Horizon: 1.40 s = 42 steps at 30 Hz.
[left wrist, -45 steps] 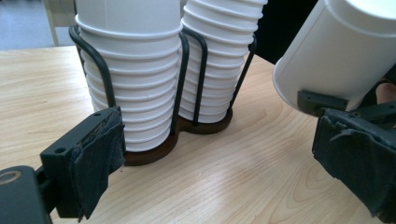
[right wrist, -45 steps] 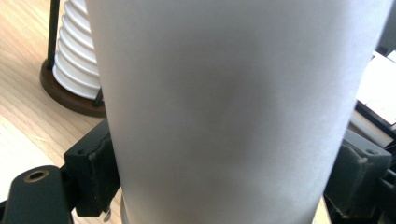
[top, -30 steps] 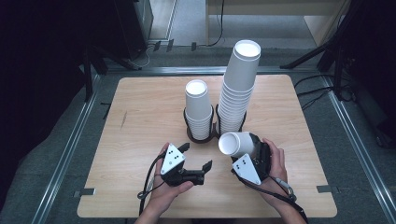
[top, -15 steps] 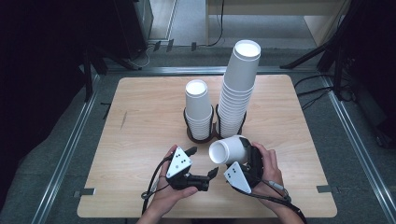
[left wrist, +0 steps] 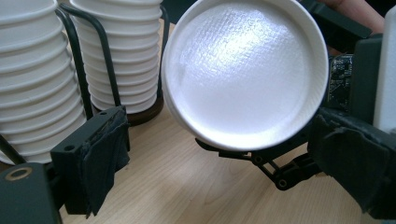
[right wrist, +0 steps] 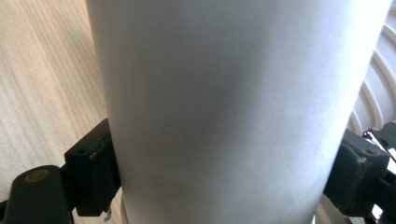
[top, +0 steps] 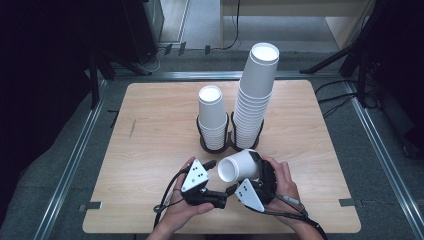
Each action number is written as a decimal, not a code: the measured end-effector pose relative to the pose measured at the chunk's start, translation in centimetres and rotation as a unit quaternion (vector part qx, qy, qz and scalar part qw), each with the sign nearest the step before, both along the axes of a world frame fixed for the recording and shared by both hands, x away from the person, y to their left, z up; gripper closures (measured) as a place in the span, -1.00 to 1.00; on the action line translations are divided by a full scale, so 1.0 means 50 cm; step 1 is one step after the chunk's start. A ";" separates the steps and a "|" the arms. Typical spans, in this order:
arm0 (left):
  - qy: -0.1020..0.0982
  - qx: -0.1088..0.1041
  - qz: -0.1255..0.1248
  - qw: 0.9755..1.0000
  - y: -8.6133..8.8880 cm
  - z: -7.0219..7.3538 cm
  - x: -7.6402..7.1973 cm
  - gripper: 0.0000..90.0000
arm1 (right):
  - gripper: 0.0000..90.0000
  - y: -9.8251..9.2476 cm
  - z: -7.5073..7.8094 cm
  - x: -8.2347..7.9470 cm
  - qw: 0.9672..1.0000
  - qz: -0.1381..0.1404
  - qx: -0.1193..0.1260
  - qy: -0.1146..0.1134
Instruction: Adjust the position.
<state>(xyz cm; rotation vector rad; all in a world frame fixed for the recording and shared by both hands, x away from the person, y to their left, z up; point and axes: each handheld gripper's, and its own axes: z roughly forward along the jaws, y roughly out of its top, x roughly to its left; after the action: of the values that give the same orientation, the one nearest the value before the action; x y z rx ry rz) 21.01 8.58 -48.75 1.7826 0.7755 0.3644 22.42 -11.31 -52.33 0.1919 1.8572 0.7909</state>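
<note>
Plain white paper cup [top: 241,167] lies sideways, pinched by right gripper [top: 250,176].

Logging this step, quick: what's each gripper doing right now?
Left gripper: open, holding nothing.
Right gripper: closed on a single paper cup, held sideways above the table.

Table [top: 150,130] mid-frame. Short cup stack [top: 212,117] centre, tall stack [top: 256,95] just right of it, both in holder [top: 229,145]. Below them, lower centre: single cup [top: 239,166] on its side btwn left gripper [top: 212,186] and right gripper [top: 260,182].
</note>
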 end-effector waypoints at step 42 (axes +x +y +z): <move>0.010 -0.007 -0.009 1.000 0.002 0.002 0.000 -0.57 | -0.70 0.012 -0.010 -0.020 0.997 0.071 -0.007 0.016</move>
<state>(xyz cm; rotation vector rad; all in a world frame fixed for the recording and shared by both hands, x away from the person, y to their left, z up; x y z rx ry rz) 21.03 8.66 -48.66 1.7810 0.7753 0.3284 21.42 -10.73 -52.83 0.0656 1.9219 0.8764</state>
